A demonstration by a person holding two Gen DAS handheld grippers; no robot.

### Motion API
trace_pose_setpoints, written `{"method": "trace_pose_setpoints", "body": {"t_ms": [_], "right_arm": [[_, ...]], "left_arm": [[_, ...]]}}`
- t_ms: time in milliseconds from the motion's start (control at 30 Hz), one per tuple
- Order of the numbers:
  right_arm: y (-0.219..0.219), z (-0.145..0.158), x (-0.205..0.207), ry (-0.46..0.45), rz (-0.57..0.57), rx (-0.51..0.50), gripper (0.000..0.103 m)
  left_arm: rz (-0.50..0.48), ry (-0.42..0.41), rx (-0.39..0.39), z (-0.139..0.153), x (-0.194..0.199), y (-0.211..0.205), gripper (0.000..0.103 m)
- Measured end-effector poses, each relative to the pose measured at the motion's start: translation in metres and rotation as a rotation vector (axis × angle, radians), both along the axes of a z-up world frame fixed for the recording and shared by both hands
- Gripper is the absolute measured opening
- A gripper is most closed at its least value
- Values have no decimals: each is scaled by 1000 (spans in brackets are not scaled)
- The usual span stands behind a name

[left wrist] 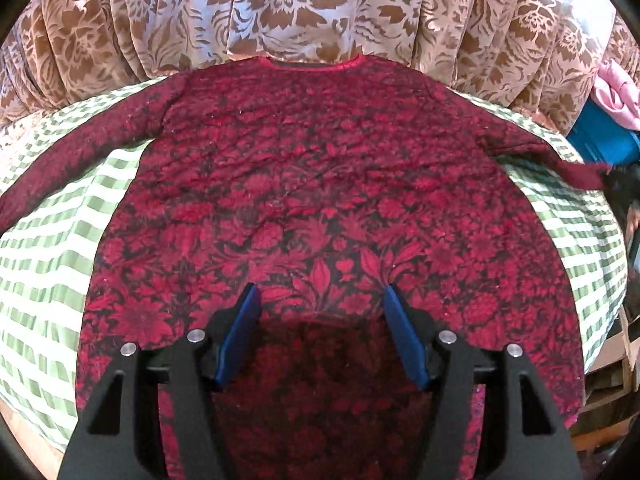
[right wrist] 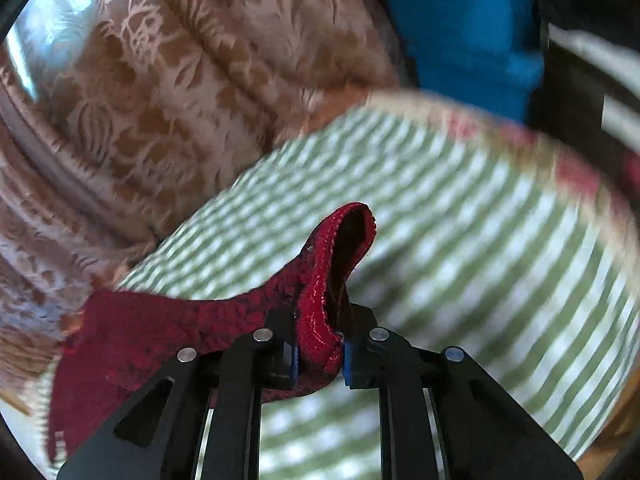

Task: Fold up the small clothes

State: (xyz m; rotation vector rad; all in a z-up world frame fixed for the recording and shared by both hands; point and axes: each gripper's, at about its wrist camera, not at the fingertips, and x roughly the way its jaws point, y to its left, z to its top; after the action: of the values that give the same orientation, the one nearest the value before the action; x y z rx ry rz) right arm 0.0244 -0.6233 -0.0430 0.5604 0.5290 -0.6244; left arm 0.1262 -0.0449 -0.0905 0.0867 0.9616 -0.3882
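A dark red floral top lies flat on a green-and-white checked cloth, neck at the far side and both sleeves spread out. My left gripper hovers open over the lower middle of the top, with nothing between its blue pads. In the right wrist view my right gripper is shut on the cuff of the red sleeve, which stands folded up out of the jaws. The same sleeve shows stretched toward the right edge in the left wrist view.
A brown floral curtain hangs just behind the bed. Blue fabric and a pink item sit at the far right. The checked cloth ends in a pale floral edge on the right.
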Motion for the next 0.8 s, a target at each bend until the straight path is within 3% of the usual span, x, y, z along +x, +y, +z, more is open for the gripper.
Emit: {"method": "trace_pose_setpoints", "body": {"t_ms": [167, 267, 300, 333, 367, 400, 467, 633, 800], "right_arm": [[-28, 0, 43, 173, -41, -196, 14], [-32, -20, 65, 264, -31, -204, 17], [-33, -24, 67, 270, -31, -190, 31], [-33, -27, 65, 270, -36, -173, 58], [-30, -28, 59, 249, -37, -167, 68], [-25, -26, 54, 231, -36, -173, 73], [-11, -20, 43, 205, -15, -175, 74], [70, -4, 15, 115, 230, -123, 74], [175, -34, 5, 134, 622, 143, 72]], "left_arm": [[-11, -4, 47, -6, 0, -7, 67], [-13, 0, 47, -4, 0, -5, 67], [-12, 1, 45, -4, 0, -5, 67], [-12, 2, 40, -2, -1, -4, 68], [-12, 1, 32, 1, -1, -2, 69], [-7, -5, 22, 4, -2, 2, 69], [7, -8, 8, 8, -2, 11, 69], [86, -24, -21, 13, -1, 46, 69], [139, -32, -35, 11, -1, 70, 69]]}}
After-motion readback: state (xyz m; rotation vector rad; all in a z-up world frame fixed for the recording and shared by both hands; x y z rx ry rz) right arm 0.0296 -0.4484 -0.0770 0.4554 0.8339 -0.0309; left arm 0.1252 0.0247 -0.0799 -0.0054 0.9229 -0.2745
